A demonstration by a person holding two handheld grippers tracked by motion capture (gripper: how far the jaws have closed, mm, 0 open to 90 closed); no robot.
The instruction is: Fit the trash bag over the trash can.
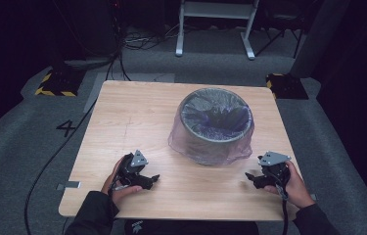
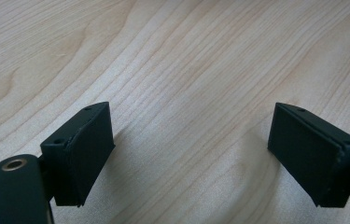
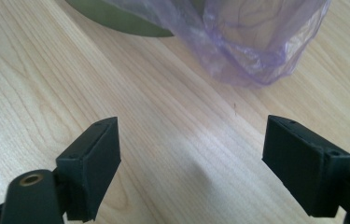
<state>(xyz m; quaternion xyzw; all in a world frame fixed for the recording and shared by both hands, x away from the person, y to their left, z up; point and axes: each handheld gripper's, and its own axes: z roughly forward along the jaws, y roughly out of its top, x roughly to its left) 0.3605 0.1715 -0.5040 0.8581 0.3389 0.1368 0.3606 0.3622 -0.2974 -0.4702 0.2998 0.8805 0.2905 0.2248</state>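
A round grey bin (image 1: 215, 128) lined with a thin purple plastic bag (image 1: 203, 147) stands upright on the wooden table (image 1: 132, 112), right of centre. The bag's edge hangs over the rim and down the outside, seen as purple film (image 3: 252, 51) in the right gripper view. My left gripper (image 1: 152, 180) rests low on the table near the front left, jaws wide apart, holding nothing; its view shows bare wood (image 2: 191, 93) between the pads. My right gripper (image 1: 250, 177) sits at the front right, open and empty, pointing toward the bin's base (image 3: 121, 21).
The table stands on grey carpet (image 1: 19, 132) with cables (image 1: 54, 156) running along its left side. Yellow-black striped blocks (image 1: 56, 83) lie beyond the far corners. A white frame's legs (image 1: 215, 29) stand at the back. Bare tabletop stretches left of the bin.
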